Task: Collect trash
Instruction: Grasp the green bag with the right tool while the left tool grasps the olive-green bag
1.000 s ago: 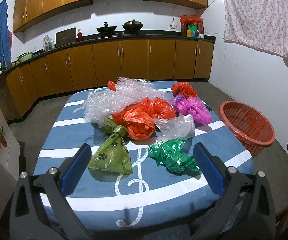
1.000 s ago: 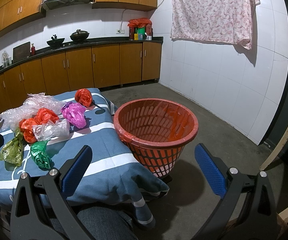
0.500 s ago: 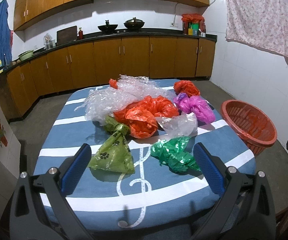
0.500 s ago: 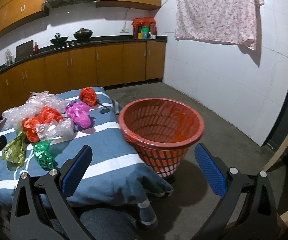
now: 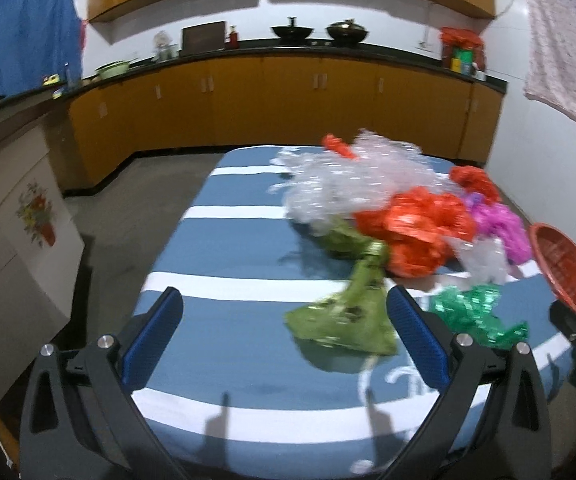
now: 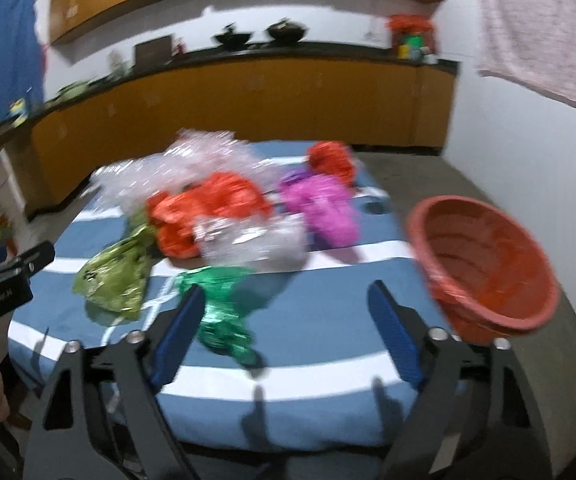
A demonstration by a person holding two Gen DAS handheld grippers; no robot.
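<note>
Crumpled plastic bags lie on a blue-and-white striped table [image 5: 224,240]: an olive-green bag [image 5: 347,316] [image 6: 116,276], a shiny green one [image 5: 471,316] [image 6: 224,316], an orange-red one [image 5: 415,228] [image 6: 204,212], a magenta one [image 6: 323,208], clear plastic [image 5: 351,184]. A red basket [image 6: 483,264] [image 5: 563,264] stands off the table's right edge. My left gripper [image 5: 284,336] is open, its right finger beside the olive bag. My right gripper [image 6: 284,332] is open, its left finger next to the shiny green bag.
Orange kitchen cabinets [image 5: 288,104] with a dark counter run along the back wall. A tiled low wall [image 5: 12,248] stands left of the table. A floral cloth [image 5: 567,40] hangs on the right wall. The other gripper shows at the left edge in the right wrist view [image 6: 4,284].
Both grippers have swung left and moved in over the table. The right view now faces the bags instead of the basket. Both stay open; the frames are motion-blurred.
</note>
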